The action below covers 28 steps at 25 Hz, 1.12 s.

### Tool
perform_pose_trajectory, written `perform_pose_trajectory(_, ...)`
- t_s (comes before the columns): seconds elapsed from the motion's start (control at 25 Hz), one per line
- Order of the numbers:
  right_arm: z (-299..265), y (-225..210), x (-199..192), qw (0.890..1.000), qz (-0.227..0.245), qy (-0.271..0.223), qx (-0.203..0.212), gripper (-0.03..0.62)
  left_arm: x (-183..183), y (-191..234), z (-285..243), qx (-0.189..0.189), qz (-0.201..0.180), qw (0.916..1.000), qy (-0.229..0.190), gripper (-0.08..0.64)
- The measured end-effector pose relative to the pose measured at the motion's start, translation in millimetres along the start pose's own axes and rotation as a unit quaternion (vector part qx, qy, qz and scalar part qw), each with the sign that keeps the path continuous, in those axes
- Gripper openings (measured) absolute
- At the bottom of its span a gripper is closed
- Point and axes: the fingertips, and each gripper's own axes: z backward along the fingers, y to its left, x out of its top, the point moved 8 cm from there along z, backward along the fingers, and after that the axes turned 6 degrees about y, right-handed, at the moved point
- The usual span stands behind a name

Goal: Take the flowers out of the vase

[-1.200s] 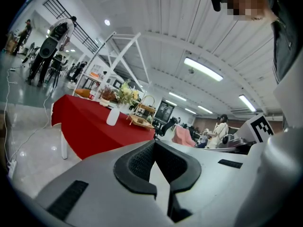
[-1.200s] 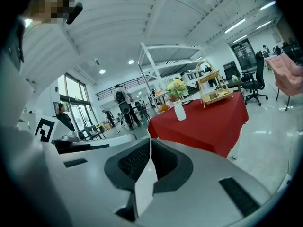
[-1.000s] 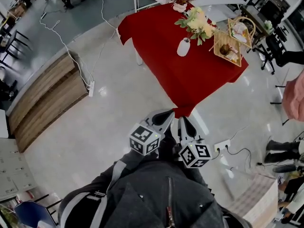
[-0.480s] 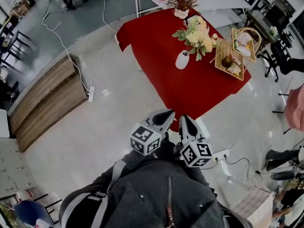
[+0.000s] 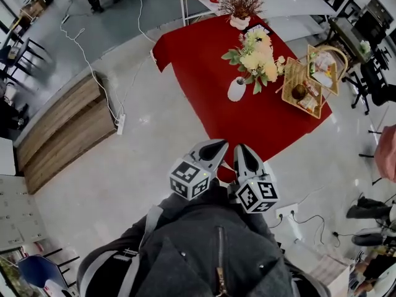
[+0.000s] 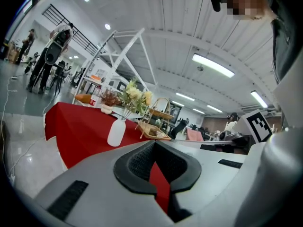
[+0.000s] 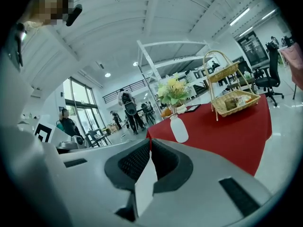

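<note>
2 grippers, both pinched shut on nothing: my left gripper [image 5: 216, 145] and right gripper [image 5: 243, 149] are well short of the white vase [image 5: 236, 90]. It holds the flowers [image 5: 257, 54] (basket [image 5: 309, 82] just right). I'd open wide first, steady the vase and grip the stems low.

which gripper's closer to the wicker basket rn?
Right. The right gripper is short of the red table, with the wicker basket ahead to its right. The left gripper is beside it, further left. Neither touches the basket.
</note>
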Motion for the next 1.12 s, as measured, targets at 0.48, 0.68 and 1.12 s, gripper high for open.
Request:
perform_pose_trajectory(0.48, -29.6, -54.0, 35.1, 1.000, 0.007, -0.021, 0.006, 0.015, 18.5, 17.1, -61.8, 0.003, -0.008, 0.9999, -0.006, 0.008)
perform_pose_trajectory(0.68, -37.2, -63.8, 35.7, 1.000, 0.005, -0.012, 0.010, 0.015, 17.6, 21.7, -72.7, 0.008, 0.001, 0.9999, -0.009, 0.008)
perform_pose_trajectory(1.12, -41.3, -58.3, 26.7, 1.000, 0.008, 0.006, 0.021, 0.015, 6.4, 24.1, -70.2, 0.013, 0.015, 0.9998, 0.001, 0.008)
